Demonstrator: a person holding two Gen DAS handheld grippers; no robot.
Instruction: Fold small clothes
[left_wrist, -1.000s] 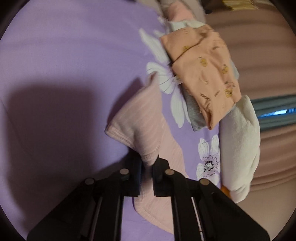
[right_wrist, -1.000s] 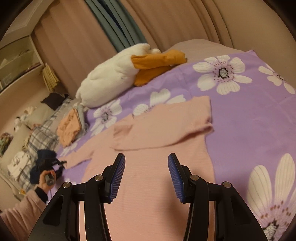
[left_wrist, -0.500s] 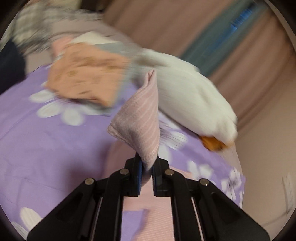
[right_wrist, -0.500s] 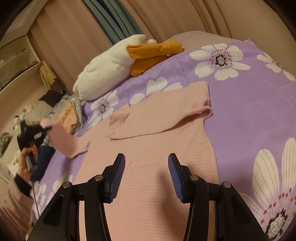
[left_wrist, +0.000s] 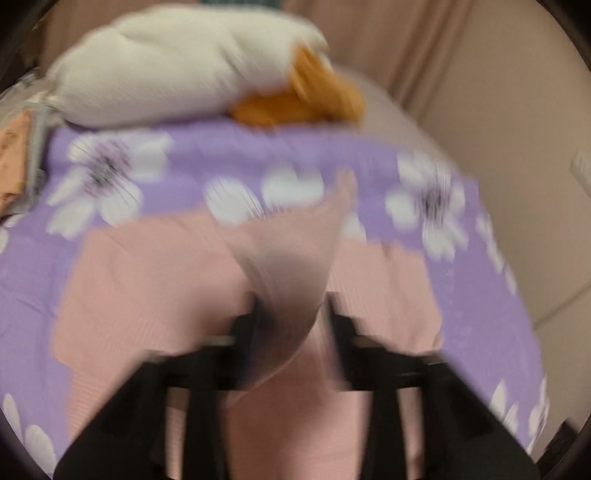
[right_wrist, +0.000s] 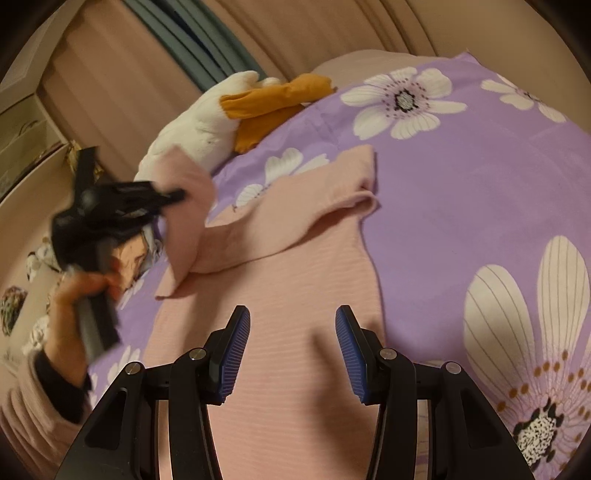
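A pink ribbed sweater (right_wrist: 295, 295) lies flat on the purple flowered bed cover (right_wrist: 461, 184), one sleeve folded across its chest. The other sleeve (left_wrist: 291, 258) hangs lifted over the body, its cuff between the jaws of my left gripper (left_wrist: 293, 310). Those jaws are opening and stand well apart, so the cloth sits loose between them; this view is blurred. In the right wrist view the left gripper (right_wrist: 170, 195) is at the left, held by a hand (right_wrist: 74, 295), with the sleeve (right_wrist: 188, 192) draped from it. My right gripper (right_wrist: 291, 350) hovers open over the sweater's lower body, holding nothing.
A white plush duck with orange feet (right_wrist: 207, 122) lies at the bed's far edge against beige curtains. Folded clothes (left_wrist: 11, 147) are stacked at the far left of the bed. A shelf stands beyond the left edge.
The left gripper has swung from the bed's left side to over the sweater, carrying the sleeve with it, and its jaws have parted. The right gripper has dipped slightly towards the sweater.
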